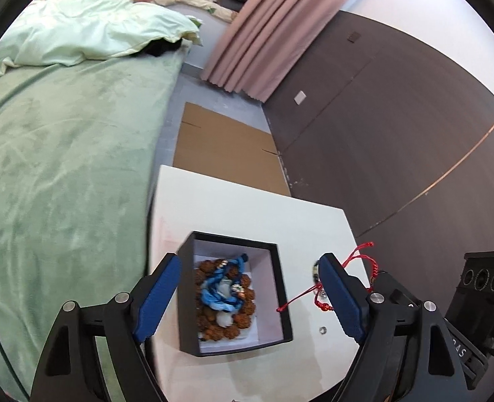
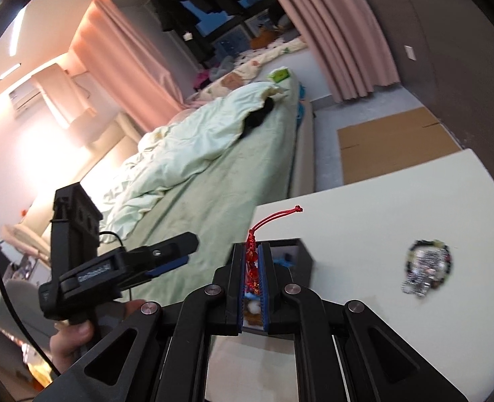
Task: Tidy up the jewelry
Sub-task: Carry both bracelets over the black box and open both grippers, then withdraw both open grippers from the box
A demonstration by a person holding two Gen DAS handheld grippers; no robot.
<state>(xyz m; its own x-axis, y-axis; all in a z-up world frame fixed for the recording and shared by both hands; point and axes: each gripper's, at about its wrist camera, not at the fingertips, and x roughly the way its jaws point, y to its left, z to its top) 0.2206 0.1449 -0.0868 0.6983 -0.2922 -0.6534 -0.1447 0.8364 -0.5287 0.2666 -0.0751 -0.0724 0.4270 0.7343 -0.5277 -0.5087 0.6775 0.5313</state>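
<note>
Right gripper (image 2: 254, 279) first: its blue-padded jaws are pressed together on a red braided cord bracelet (image 2: 252, 261), the knotted tail poking up above the pads and curling to the right. Directly beneath and behind those jaws sits the black square cardboard box with a white lining (image 2: 305, 258), so the red cord hangs right at the box's edge. Over on the left gripper (image 1: 250, 296), the jaws stand wide apart, one blue pad on each side of that same box (image 1: 282, 288), holding nothing; the left pad is just beside the box's left wall. Down inside the box lies a ring of brown rough-textured beads (image 1: 243, 323) with a bunched blue cord (image 1: 218, 289) and pale stones on top. From this view the red cord (image 1: 350, 263) loops out past the right pad, one strand trailing down to the box's right rim. Further out on the white counter (image 2: 380, 201), a dark beaded bracelet with a sparkly silver piece (image 2: 426, 266) rests well apart from the box. Beyond the counter, a flattened brown cardboard sheet (image 1: 220, 147) lies on the floor, a green-blanketed bed (image 1: 62, 167) runs alongside, and pink curtains (image 1: 263, 33) hang behind.
</note>
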